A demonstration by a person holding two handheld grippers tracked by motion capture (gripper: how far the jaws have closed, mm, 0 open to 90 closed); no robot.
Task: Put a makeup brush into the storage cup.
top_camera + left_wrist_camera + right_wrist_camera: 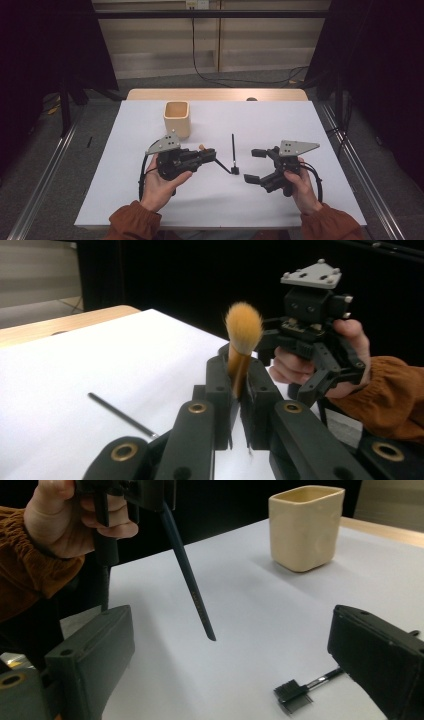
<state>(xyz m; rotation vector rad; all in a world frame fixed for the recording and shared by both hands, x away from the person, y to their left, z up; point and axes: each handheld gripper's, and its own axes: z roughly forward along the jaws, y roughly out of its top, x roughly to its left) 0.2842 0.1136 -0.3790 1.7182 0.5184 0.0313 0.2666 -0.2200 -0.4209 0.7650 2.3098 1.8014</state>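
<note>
Brush (243, 342) sits pinched in the left gripper (207, 155), its jaws pressed together on the ferrule just under the orange bristle tuft, which sticks up past the fingertips in the left gripper view. Its dark handle (189, 582) runs out the other way, slanting down toward the right gripper, with its pointed end hanging just above the white table (280, 120) and not touching it, as the right gripper view shows. So the brush's long axis lies roughly across the table, tuft end on the left-hand side and handle tip toward the middle, tilted downward. The right gripper (252, 165) stands spread wide with nothing between its jaws, facing the handle tip from the other side and a little apart from it. A second tool, a small comb brush (233, 155), lies flat on the table between the two grippers, its thin stem pointing away from the person and its toothed head nearest the right gripper. That tool looks nearer the open right gripper than to the left. The cream cup (177, 118) stands upright beyond the left gripper, near it, and it seems the likely place for the held brush, which would have to be tipped upright first.
</note>
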